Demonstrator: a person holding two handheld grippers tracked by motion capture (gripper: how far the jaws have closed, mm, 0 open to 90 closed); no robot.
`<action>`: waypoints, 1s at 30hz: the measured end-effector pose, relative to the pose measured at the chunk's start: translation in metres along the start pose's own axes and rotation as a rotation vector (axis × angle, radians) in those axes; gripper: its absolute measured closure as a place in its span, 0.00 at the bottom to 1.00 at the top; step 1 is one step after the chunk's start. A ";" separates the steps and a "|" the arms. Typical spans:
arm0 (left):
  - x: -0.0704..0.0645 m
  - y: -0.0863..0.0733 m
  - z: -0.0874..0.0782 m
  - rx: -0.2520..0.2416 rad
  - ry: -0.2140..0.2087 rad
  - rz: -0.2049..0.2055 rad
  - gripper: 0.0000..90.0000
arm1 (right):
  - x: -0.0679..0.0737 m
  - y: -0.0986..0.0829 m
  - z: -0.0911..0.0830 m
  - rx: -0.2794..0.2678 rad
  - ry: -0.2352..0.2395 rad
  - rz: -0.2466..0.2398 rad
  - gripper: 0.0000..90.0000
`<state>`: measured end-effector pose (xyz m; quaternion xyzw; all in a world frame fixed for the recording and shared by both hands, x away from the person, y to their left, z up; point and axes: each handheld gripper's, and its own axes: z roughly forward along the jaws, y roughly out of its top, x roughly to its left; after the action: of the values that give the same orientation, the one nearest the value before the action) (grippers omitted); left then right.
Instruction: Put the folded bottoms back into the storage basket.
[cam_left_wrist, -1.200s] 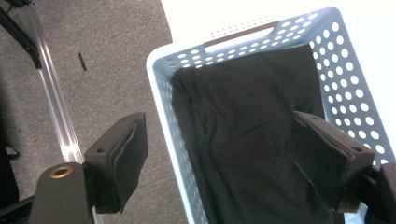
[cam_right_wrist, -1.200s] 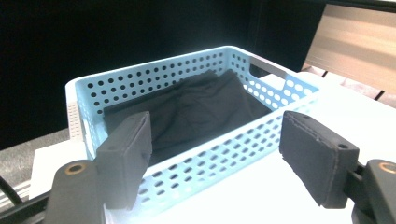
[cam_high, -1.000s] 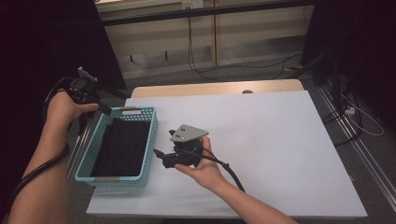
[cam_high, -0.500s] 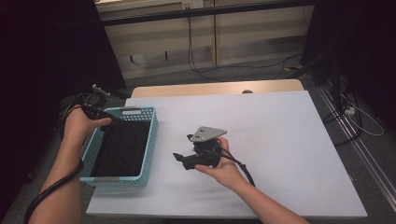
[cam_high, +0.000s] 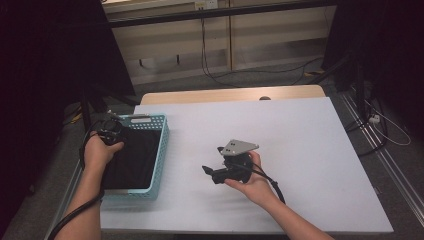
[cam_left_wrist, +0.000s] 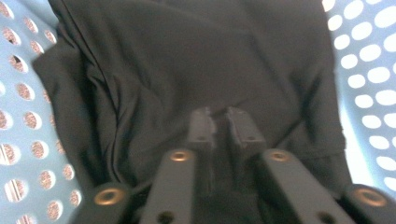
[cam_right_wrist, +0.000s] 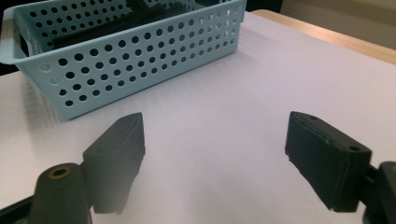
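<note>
Whereas the left gripper (cam_high: 111, 134) hung outside the basket (cam_high: 161, 150) a second ago, it now sits in it, jaws nearly closed just above the black cloth (cam_left_wrist: 187, 70), suggesting a pickup; right gripper (cam_high: 212, 172) waits spread.

Left claw (cam_high: 111, 131) over basket (cam_high: 161, 150), black cloth (cam_high: 131, 159) inside
</note>
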<state>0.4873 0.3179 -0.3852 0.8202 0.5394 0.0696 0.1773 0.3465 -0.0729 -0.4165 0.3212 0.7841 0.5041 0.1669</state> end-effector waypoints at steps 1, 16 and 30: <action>0.002 -0.004 0.007 0.017 0.013 -0.003 0.98 | -0.001 -0.001 -0.001 -0.002 0.001 0.005 0.22; 0.015 -0.021 0.021 0.116 0.092 -0.076 1.00 | -0.008 -0.013 -0.007 0.060 -0.010 -0.013 0.19; 0.005 -0.016 0.004 0.012 0.022 -0.066 0.73 | -0.017 -0.020 -0.018 0.071 -0.030 -0.001 0.20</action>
<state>0.4769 0.3276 -0.3948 0.8021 0.5686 0.0697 0.1688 0.3415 -0.1024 -0.4279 0.3340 0.7991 0.4709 0.1676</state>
